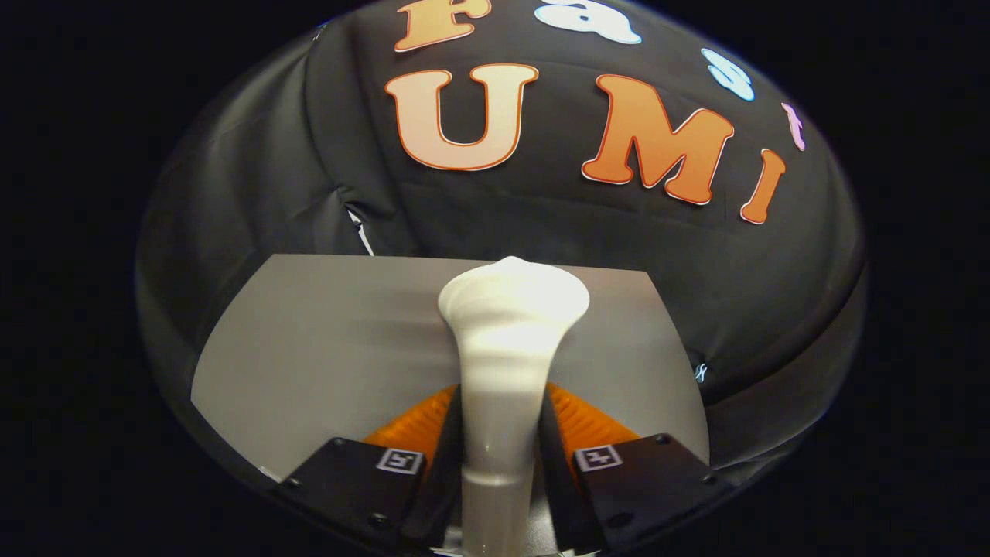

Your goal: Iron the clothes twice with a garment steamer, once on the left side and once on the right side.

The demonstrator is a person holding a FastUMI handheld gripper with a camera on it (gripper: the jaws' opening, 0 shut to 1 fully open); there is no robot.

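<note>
The gripper [501, 433] clamps the white garment steamer [506, 340] by its handle between both fingers, its flared head held out over a grey tabletop [309, 340]. Smooth plastic could twist or slide in the grip if pressed hard against cloth.

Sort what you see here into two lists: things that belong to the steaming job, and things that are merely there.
Belongs to the job:
- garment steamer, its handle clamped between the fingers
- gripper, shut on that handle

Merely there:
- grey table beneath and beyond the steamer
- black booth wall behind the table
</note>
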